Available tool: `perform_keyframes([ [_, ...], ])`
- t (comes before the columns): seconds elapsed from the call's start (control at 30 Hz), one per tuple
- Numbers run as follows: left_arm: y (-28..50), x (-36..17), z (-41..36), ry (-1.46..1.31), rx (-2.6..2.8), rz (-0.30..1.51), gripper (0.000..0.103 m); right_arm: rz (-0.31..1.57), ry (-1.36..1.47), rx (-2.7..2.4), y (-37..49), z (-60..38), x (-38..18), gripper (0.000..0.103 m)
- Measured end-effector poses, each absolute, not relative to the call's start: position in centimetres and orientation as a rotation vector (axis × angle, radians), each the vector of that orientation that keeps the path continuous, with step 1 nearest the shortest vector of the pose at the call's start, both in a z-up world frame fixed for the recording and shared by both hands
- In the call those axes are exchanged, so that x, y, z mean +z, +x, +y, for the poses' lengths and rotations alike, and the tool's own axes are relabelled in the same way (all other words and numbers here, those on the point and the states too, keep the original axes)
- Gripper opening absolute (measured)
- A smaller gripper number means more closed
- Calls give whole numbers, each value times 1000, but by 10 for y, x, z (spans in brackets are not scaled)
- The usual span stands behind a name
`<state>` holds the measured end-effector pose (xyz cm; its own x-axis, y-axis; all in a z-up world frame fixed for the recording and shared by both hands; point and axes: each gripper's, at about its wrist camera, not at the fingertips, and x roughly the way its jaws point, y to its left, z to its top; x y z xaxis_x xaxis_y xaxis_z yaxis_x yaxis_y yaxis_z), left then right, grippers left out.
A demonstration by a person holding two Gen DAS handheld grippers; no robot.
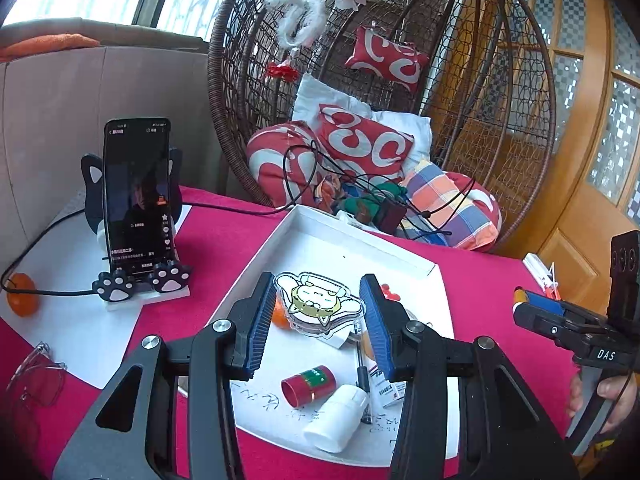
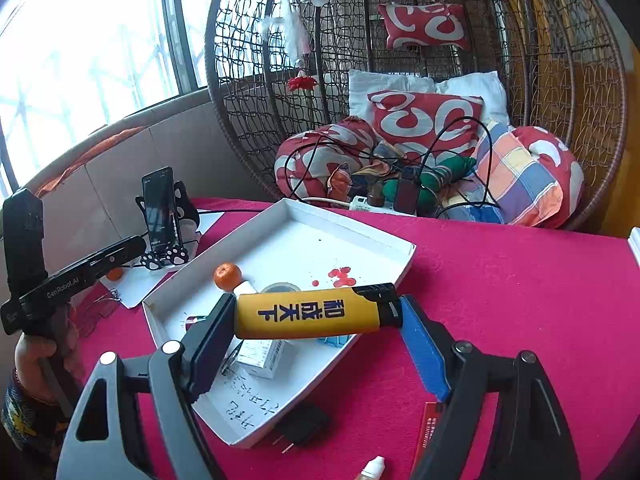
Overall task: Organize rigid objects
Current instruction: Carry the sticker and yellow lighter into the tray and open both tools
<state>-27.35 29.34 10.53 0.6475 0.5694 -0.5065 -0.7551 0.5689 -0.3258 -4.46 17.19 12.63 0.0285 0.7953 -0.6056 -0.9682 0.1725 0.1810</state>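
Basically hauling stuff over the tray (image 2: 352, 227) for drop-off: left gripper (image 1: 316, 320) clamped on a cat charm (image 1: 320, 300), right gripper (image 2: 316, 320) squeezing a yellow lighter (image 2: 316, 314) endwise, both above the clutter already inside.

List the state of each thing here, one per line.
Left gripper: shut on the cat plaque, held above the tray.
Right gripper: shut on the yellow lighter, held crosswise by its ends.
Phone: upright in its stand, screen lit, cable plugged in.
Red tube: lying in the tray.
White bottle: lying in the tray.
Tangerine: resting in the tray.
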Motion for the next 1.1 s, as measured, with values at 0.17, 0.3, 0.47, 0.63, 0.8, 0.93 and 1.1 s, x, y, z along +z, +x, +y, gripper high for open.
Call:
perform_keyframes([
  [0.17, -263, 76, 308, -624, 843, 416, 43, 735, -316, 1408, -59, 218, 108, 81],
  [0.3, -260, 64, 300, -607, 878, 454, 43, 765, -324, 1387, -65, 258, 94, 81],
  [0.47, -259, 54, 293, -575, 892, 492, 43, 814, -312, 1350, -67, 285, 72, 81],
  [0.63, -257, 52, 296, -577, 896, 494, 43, 833, -288, 1335, -67, 285, 64, 81],
  [0.8, -259, 52, 295, -582, 923, 499, 71, 903, -232, 1351, -59, 280, 59, 85],
  [0.93, -261, 55, 290, -575, 952, 490, 85, 892, -146, 1351, -56, 261, 67, 103],
  [1.1, -264, 63, 278, -552, 979, 463, 103, 840, -78, 1356, -59, 229, 86, 103],
])
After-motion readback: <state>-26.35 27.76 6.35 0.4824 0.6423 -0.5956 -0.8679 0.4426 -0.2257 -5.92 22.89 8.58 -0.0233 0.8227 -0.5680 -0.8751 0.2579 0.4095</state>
